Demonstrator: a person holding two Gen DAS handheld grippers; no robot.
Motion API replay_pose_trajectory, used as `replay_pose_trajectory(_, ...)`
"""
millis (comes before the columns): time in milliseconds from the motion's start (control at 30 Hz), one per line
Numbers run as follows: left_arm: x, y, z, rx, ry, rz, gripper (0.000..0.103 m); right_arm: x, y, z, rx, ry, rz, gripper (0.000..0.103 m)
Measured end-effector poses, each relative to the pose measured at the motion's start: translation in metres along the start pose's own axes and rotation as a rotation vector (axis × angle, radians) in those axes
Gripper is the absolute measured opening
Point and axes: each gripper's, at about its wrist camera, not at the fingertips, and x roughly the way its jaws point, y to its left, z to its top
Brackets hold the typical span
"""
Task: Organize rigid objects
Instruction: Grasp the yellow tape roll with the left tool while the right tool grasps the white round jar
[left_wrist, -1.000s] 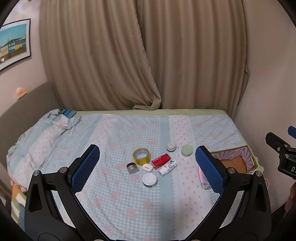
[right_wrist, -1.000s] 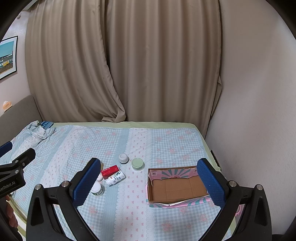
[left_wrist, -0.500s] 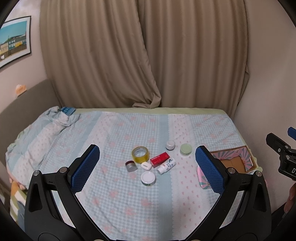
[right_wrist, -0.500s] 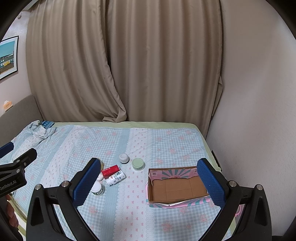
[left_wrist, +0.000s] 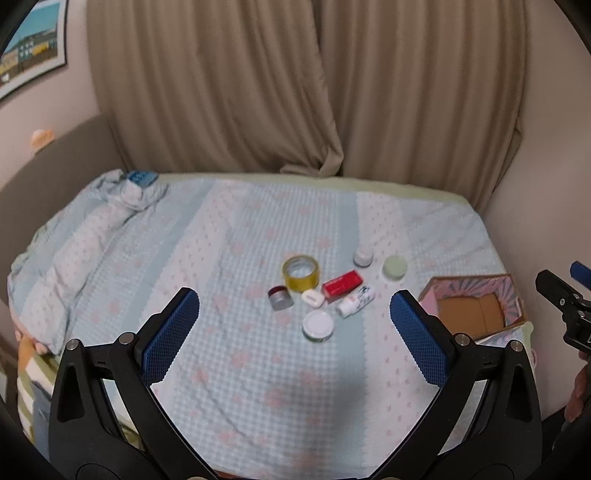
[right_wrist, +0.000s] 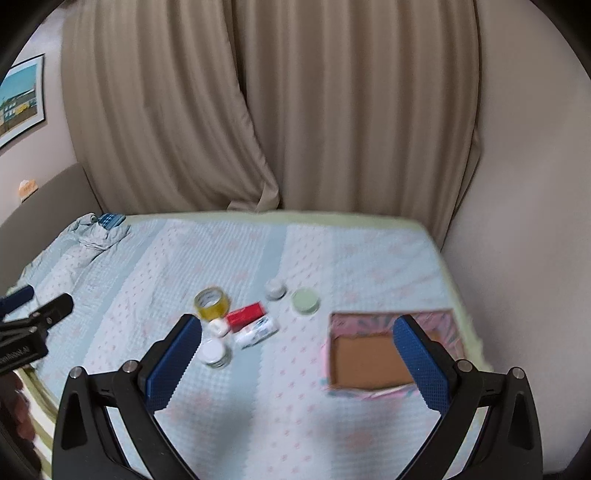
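- Two grippers, left gripper (left_wrist: 294, 325) and right gripper (right_wrist: 297, 349), hover with jaws spread wide, released, holding and touching nothing.
- Small rigid items lie clustered mid-frame on the bed (left_wrist: 236, 369): tape roll (left_wrist: 300, 273), red box (left_wrist: 341, 283), white bottle (left_wrist: 355, 301), white-lidded jar (left_wrist: 317, 325), green lid (left_wrist: 395, 268).
- Likely light, stiff and smooth; grip jars across the sidewall, the box across its narrow faces.
- Open cardboard box (right_wrist: 369, 360) sits lower right, well apart from the cluster.
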Motion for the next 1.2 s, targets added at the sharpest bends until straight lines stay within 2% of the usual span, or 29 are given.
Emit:
replay_pose_trajectory(100, 0.026, 0.027, 0.003, 0.008, 0.036, -0.032, 0.102, 0.020, 0.020, -0.003, 0.033, 0.048, -0.004, 0.103)
replay_pose_trajectory(267, 0.072, 0.069, 0.018, 0.072, 0.094, -0.085, 0.103, 0.056, 0.054, -0.004, 0.177, 0.112, -0.001, 0.103)
replay_pose_trajectory(433, 0.139, 0.100, 0.039, 0.138, 0.169, -0.154, 0.102, 0.105, 0.094, -0.011, 0.256, 0.174, -0.019, 0.103)
replay_pose_trajectory(533, 0.194, 0.107, 0.050, 0.210, 0.224, -0.183, 0.102, 0.134, 0.112, -0.019, 0.281, 0.209, -0.037, 0.103)
replay_pose_trajectory(767, 0.313, 0.081, 0.040, 0.339, 0.366, -0.283, 0.102, 0.206, 0.149, -0.049, 0.240, 0.322, -0.064, 0.103)
replay_pose_trajectory(967, 0.407, 0.042, 0.012, 0.376, 0.483, -0.322, 0.102, 0.274, 0.167, -0.085, 0.132, 0.419, -0.056, 0.103)
replay_pose_trajectory(1200, 0.490, 0.010, -0.022, 0.370, 0.602, -0.348, 0.102, 0.348, 0.178, -0.123, 0.101, 0.528, -0.042, 0.103)
